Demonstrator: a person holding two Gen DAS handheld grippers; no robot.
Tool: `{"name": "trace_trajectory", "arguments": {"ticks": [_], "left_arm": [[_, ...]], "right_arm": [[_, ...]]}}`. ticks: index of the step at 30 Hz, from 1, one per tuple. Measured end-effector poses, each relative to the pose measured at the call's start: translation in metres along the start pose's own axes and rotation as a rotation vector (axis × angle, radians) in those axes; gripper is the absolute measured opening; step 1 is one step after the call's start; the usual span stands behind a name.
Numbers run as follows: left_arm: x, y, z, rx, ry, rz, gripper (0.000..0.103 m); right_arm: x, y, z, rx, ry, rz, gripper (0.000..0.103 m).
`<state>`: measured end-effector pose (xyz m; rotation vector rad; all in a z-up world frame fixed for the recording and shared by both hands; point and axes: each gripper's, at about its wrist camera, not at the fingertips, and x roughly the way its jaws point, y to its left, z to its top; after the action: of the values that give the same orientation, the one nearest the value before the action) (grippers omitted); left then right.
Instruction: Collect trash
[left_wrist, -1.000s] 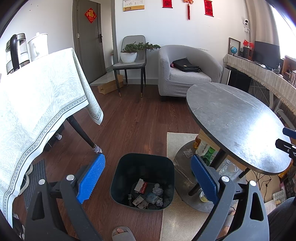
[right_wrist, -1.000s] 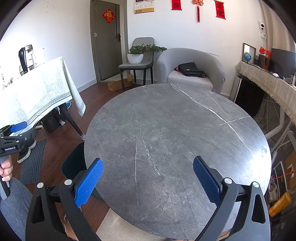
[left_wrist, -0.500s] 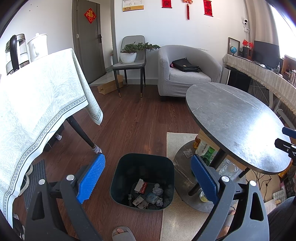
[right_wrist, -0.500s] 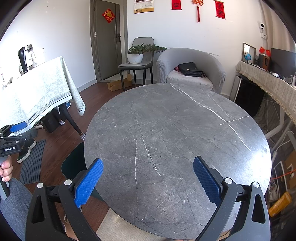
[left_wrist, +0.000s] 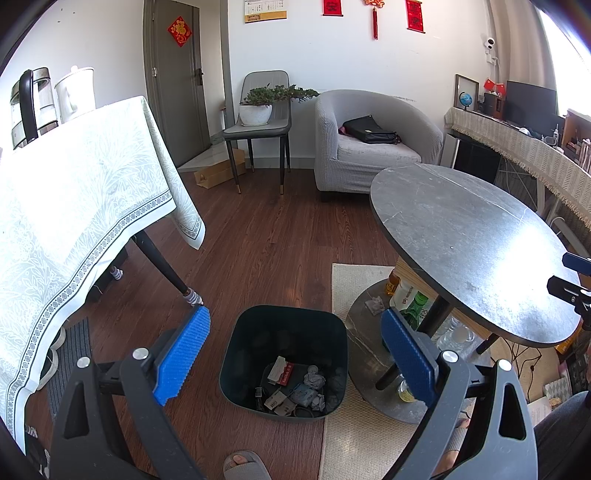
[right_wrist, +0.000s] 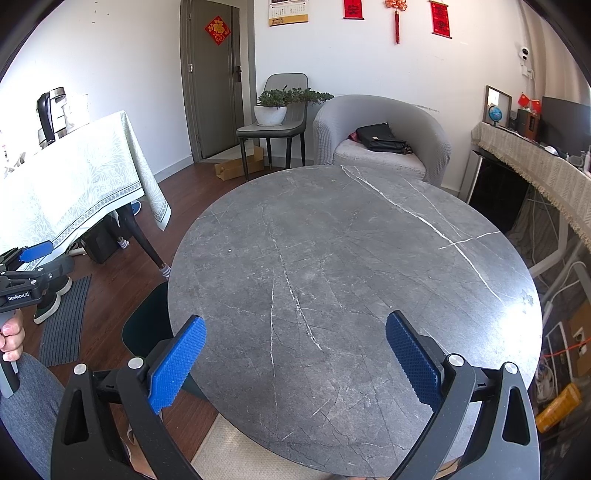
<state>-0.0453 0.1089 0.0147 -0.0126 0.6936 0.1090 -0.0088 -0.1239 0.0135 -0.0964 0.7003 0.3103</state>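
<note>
A dark bin (left_wrist: 236, 354) stands on the wooden floor beside the round table, with crumpled paper and wrappers (left_wrist: 295, 387) lying in its bottom. Above it my left gripper (left_wrist: 293, 354) hangs open, nothing between its blue pads. In the right wrist view my right gripper (right_wrist: 295, 360) is open over the bare grey marble table (right_wrist: 351, 258); a dark sliver of the bin (right_wrist: 147, 325) shows past the table's left edge. A crumpled tissue (left_wrist: 375, 304) lies on the table's lower base.
Bottles (left_wrist: 413, 299) stand under the round table. A cloth-covered table (left_wrist: 74, 206) is at the left, with a chair (left_wrist: 262, 125) and a grey armchair (left_wrist: 369, 147) behind. A foot in a slipper (left_wrist: 243, 463) is near the bin. A beige rug (left_wrist: 354, 435) lies underfoot.
</note>
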Motion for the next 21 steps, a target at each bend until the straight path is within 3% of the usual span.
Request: {"name": "trace_trajectory", "arguments": {"ticks": [21], "left_arm": [[0.0002, 0.0003, 0.0002, 0.001, 0.001, -0.003, 0.096]], "right_arm": [[0.0028, 0.0013, -0.0028, -0.004, 0.006, 0.000, 0.099]]}}
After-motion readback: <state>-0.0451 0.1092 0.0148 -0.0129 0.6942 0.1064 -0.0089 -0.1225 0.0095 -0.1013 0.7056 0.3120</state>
